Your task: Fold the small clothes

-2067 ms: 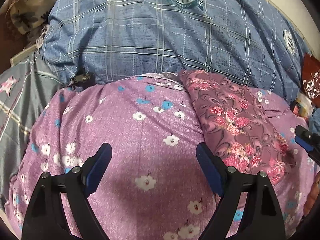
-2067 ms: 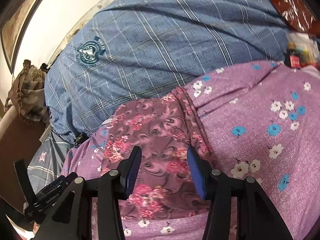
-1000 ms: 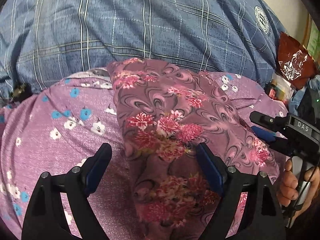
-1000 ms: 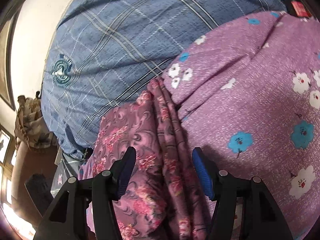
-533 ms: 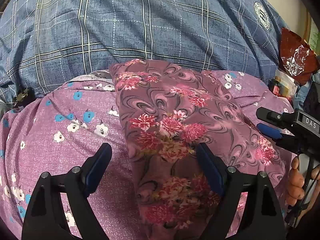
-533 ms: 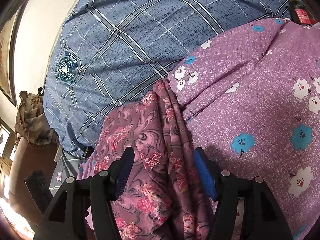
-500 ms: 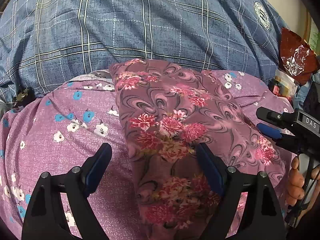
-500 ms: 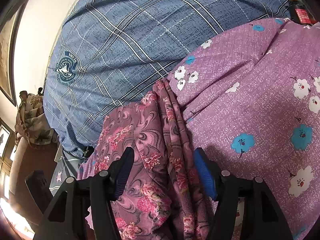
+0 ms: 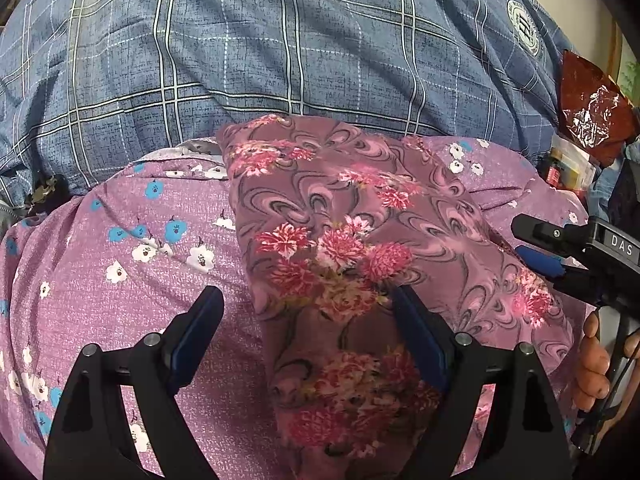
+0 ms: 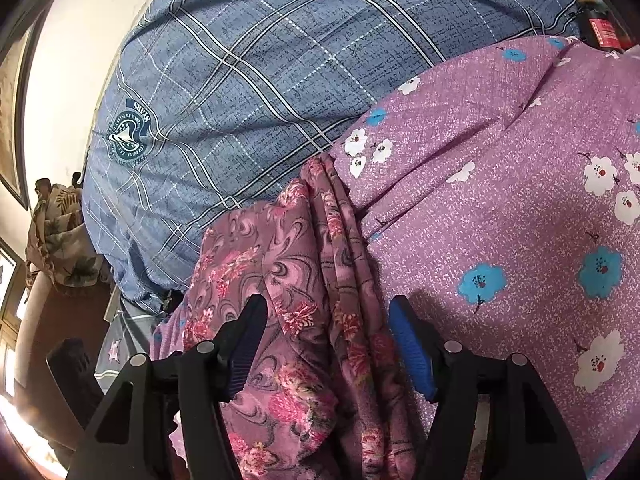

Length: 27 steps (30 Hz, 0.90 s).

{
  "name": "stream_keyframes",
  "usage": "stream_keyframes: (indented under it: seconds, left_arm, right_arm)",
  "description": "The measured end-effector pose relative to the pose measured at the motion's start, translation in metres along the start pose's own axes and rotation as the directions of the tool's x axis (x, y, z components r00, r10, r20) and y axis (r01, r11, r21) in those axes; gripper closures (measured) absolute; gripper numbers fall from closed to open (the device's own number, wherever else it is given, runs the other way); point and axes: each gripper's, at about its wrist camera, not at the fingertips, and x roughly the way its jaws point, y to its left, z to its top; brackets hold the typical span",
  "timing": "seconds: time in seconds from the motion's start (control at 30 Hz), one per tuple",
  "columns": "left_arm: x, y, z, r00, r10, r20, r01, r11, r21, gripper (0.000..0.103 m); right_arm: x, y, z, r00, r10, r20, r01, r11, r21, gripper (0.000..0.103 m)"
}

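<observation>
A folded mauve garment with pink flowers (image 9: 352, 240) lies on a purple floral bedsheet (image 9: 132, 280). My left gripper (image 9: 308, 312) is open, its jaws straddling the garment's near left edge from above. My right gripper (image 10: 324, 320) is open over the garment's layered right edge (image 10: 340, 264), where several stacked folds show. The right gripper also shows in the left wrist view (image 9: 560, 252) at the garment's right side, held by a hand (image 9: 596, 364).
A blue plaid quilt (image 9: 280, 48) is bunched behind the garment. A red foil packet (image 9: 592, 116) and small boxes sit at the far right. A dark bottle (image 10: 600, 24) stands by the quilt. A patterned cloth (image 10: 60, 240) hangs at left.
Both grippers swung over the garment during the first second and have since stayed nearly still, open. The garment has not moved.
</observation>
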Motion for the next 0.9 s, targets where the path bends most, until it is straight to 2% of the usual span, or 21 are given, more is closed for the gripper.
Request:
stream_keyframes:
  seconds: [0.5, 0.9]
  left_arm:
    - [0.008, 0.002, -0.005, 1.000, -0.002, -0.023, 0.002, 1.000, 0.002, 0.016]
    - [0.013, 0.010, -0.004, 0.998, -0.031, -0.046, 0.029, 0.998, -0.047, 0.012]
  right_arm:
    - [0.004, -0.001, -0.002, 1.000, -0.009, -0.023, 0.009, 1.000, 0.003, 0.035]
    - [0.011, 0.004, -0.006, 0.999, -0.013, -0.034, 0.014, 1.000, 0.023, 0.033]
